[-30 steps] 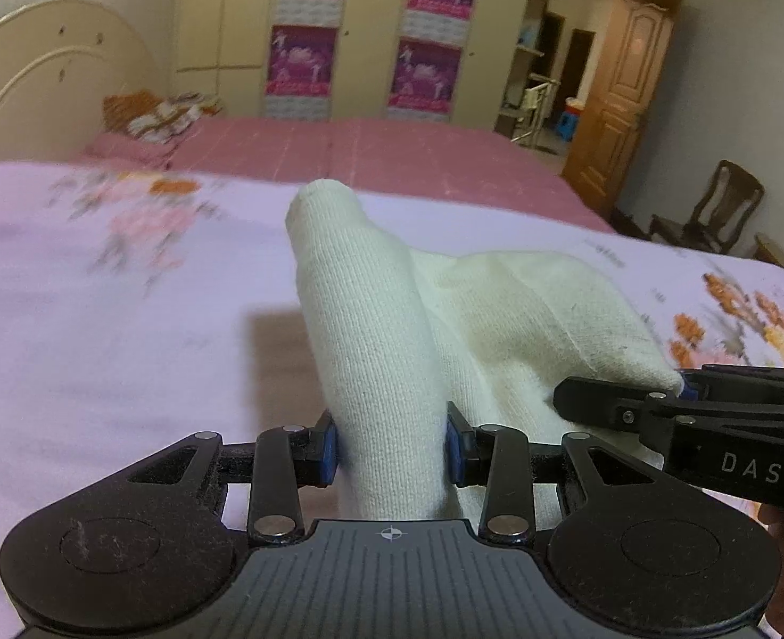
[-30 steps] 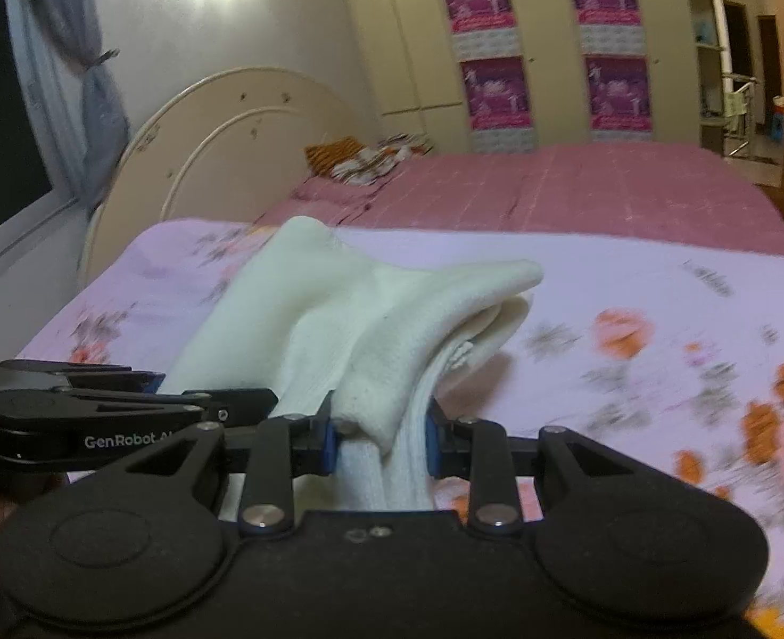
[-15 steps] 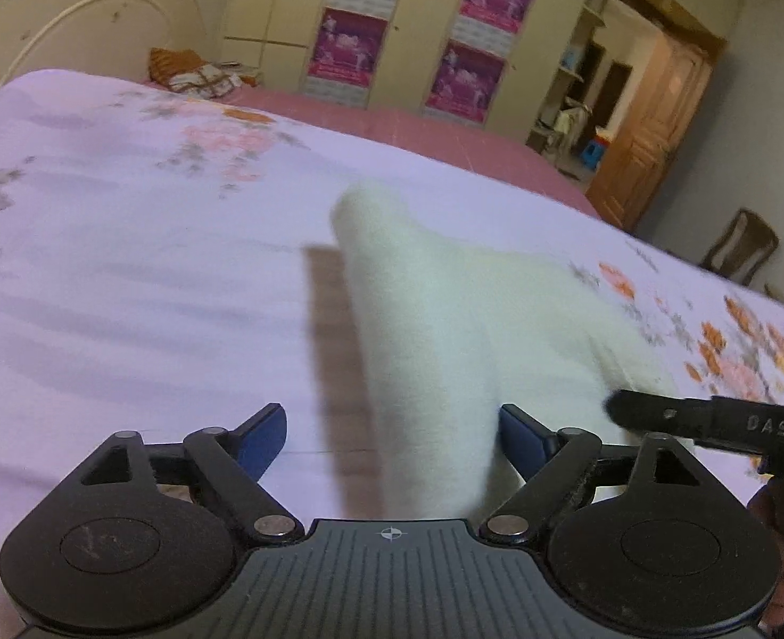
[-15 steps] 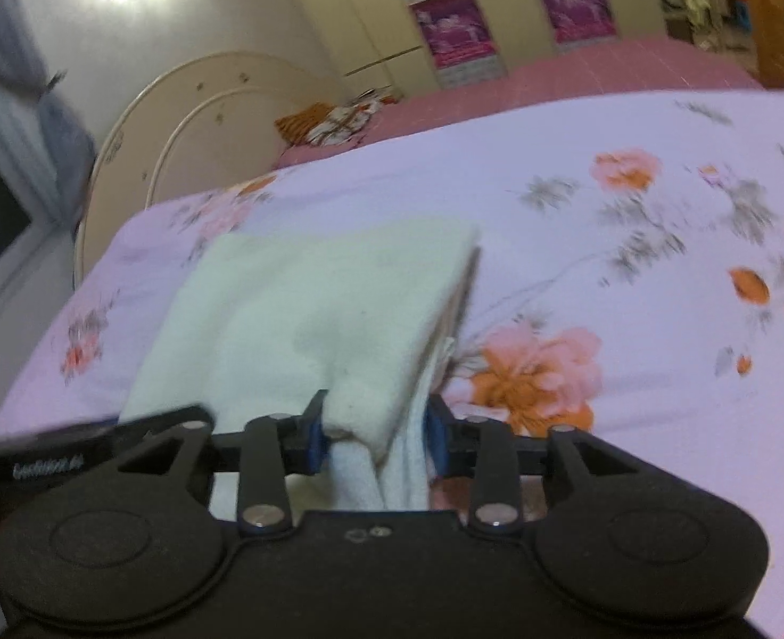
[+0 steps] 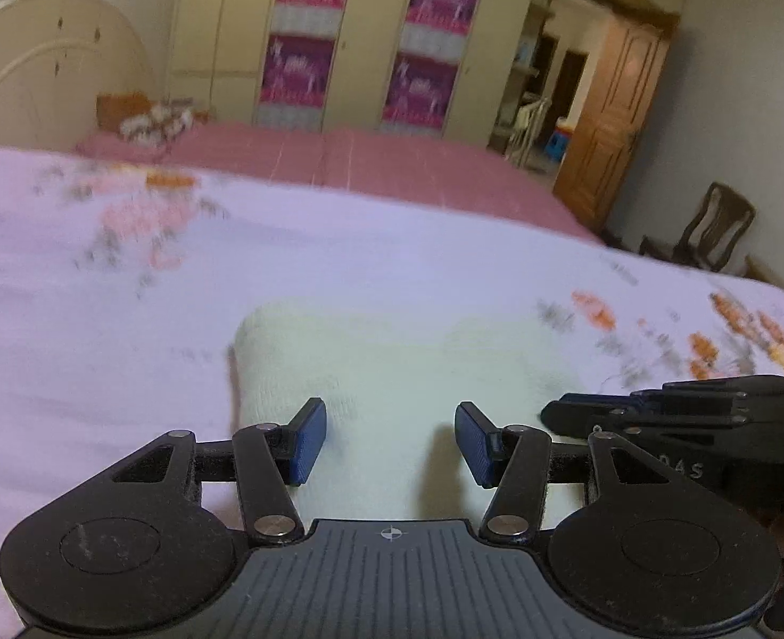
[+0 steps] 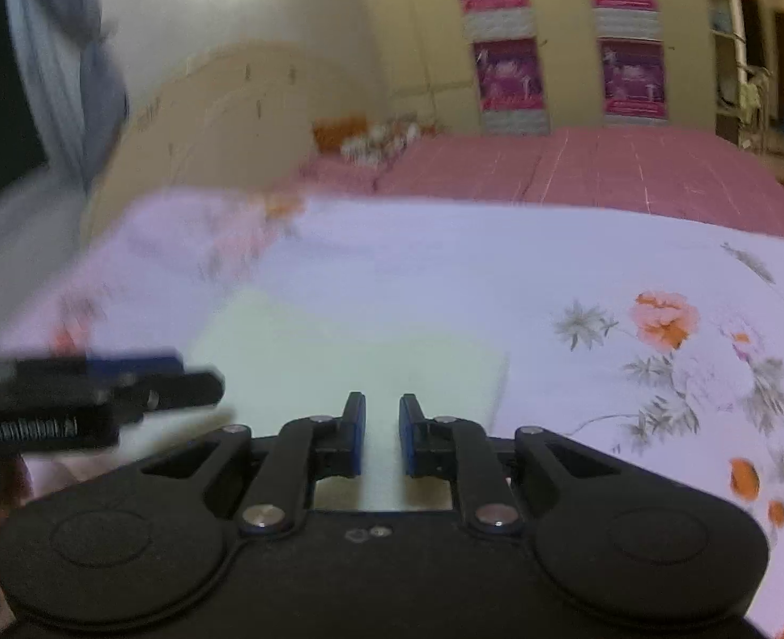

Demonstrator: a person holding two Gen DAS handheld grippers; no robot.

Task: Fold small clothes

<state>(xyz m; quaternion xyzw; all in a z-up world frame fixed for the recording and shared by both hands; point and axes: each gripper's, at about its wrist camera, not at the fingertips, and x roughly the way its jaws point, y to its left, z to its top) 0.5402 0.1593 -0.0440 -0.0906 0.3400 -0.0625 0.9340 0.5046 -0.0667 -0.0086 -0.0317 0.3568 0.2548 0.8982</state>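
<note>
Resting flat on the floral bedsheet (image 5: 338, 277), the cream knit garment (image 5: 392, 362) lies doubled over, so I judge one fold laid down. My left hand-held gripper (image 5: 390, 439) hovers above its near edge, jaws spread wide, gripping nothing. My right hand-held gripper (image 6: 381, 435) has its jaws narrowly parted, likewise empty. Both sit low and near for regrasping the next fold.
</note>
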